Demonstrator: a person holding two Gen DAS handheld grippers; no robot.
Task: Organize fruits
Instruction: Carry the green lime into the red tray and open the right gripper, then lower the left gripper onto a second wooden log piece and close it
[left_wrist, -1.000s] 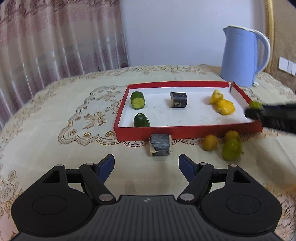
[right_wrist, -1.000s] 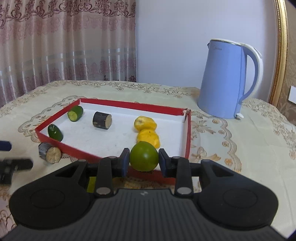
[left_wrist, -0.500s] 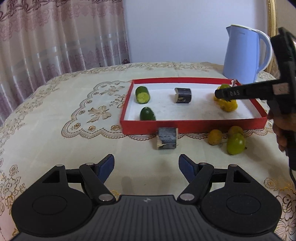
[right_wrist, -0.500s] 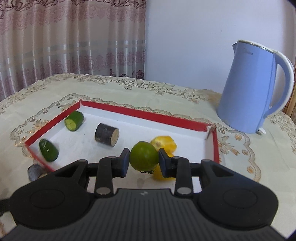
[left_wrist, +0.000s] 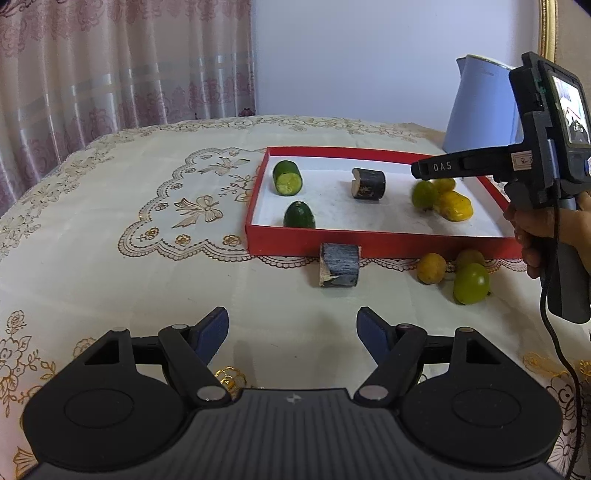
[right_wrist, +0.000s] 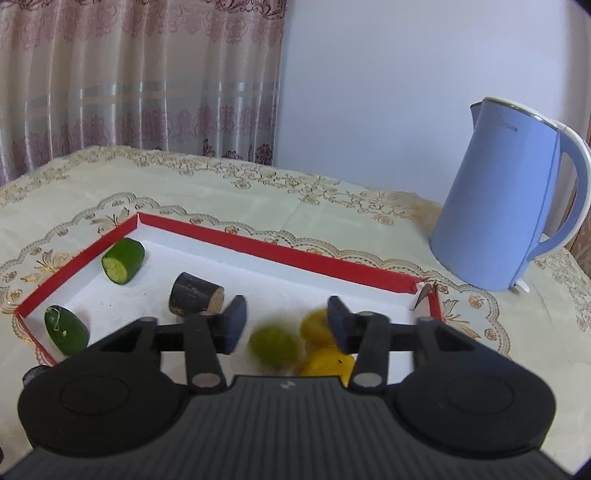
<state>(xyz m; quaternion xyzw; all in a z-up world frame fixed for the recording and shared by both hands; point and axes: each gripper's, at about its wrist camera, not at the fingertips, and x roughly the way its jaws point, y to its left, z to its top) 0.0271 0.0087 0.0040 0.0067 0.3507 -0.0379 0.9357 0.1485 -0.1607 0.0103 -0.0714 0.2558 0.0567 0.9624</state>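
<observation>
While the right gripper (right_wrist: 283, 323) opens its jaws above the red tray (left_wrist: 369, 245), the green lime (right_wrist: 274, 346) lies free below them, beside the yellow fruits (left_wrist: 452, 205). Outside, the dark stalk piece (left_wrist: 339, 264) lies straight before the wide, empty left gripper (left_wrist: 292, 330), nearer than the right.

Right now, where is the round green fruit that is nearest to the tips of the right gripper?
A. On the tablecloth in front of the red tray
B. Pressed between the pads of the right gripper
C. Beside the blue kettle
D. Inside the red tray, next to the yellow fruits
D: the round green fruit lies on the white floor of the red tray beside the yellow fruits, free of the opening right gripper.
</observation>
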